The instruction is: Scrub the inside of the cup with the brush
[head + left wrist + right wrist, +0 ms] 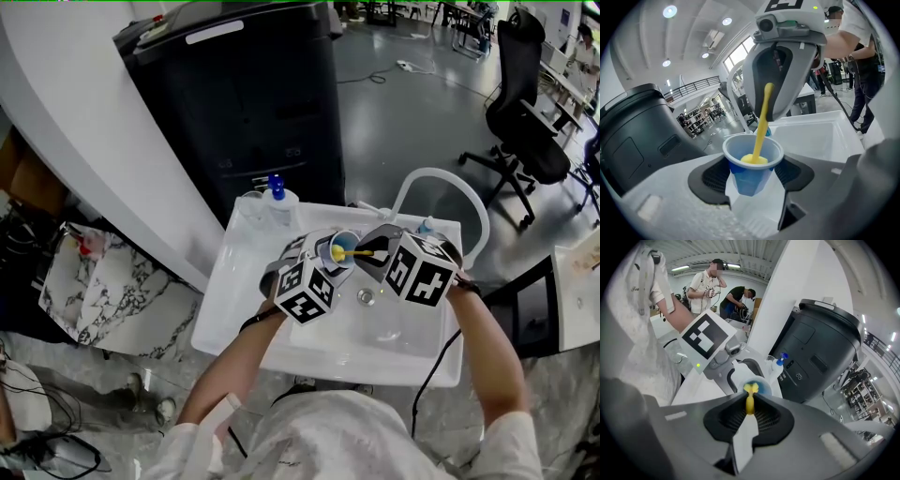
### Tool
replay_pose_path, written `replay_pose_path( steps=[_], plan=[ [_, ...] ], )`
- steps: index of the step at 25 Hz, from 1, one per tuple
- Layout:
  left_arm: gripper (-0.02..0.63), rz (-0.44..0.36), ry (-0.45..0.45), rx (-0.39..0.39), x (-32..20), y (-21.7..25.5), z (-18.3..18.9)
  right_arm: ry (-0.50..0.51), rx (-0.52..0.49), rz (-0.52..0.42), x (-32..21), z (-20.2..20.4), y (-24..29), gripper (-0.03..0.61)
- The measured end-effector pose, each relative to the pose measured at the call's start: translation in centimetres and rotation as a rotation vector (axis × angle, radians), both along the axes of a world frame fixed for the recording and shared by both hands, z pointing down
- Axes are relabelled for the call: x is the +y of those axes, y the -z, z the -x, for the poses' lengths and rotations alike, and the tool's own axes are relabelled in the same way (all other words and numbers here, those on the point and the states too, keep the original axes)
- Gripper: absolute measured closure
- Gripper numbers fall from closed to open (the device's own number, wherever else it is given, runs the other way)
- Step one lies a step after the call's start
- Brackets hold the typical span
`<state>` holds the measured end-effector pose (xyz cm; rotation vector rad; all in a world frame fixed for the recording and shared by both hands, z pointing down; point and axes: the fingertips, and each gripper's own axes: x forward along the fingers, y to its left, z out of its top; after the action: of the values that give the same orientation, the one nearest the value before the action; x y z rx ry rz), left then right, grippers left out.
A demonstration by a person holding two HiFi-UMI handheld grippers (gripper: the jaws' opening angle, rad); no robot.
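A small blue cup [751, 174] is held tilted over the white sink [246, 309], and my left gripper [752, 180] is shut on its sides. A yellow brush [761, 123] reaches into the cup, and its head [754, 159] rests at the bottom. My right gripper [749, 417] is shut on the brush handle [750, 404] and points down into the cup's mouth [753, 388]. In the head view the cup [341, 247] and the brush [362, 253] sit between the left gripper [328, 261] and the right gripper [377, 257], above the basin.
A clear bottle with a blue cap [277, 201] stands at the sink's back left corner. A white arched pipe [441, 178] rises at the back right. A black machine [253, 103] stands behind the sink, an office chair [525, 122] on the floor to the right. Two people [710, 284] stand in the background.
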<state>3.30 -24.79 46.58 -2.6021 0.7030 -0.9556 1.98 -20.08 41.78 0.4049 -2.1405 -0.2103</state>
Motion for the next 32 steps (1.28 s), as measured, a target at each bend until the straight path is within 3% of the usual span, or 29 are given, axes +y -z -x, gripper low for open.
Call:
replay_pose_path(
  steps=[17, 32],
  plan=[
    [0.314, -0.023, -0.01, 0.003, 0.2, 0.8, 0.0, -0.052, 0.015, -0.016, -1.2, -0.8, 0.0, 0.545],
    [0.314, -0.02, -0.012, -0.011, 0.2, 0.3, 0.0, -0.024, 0.024, 0.049, 0.4, -0.6, -0.8, 0.545]
  ],
)
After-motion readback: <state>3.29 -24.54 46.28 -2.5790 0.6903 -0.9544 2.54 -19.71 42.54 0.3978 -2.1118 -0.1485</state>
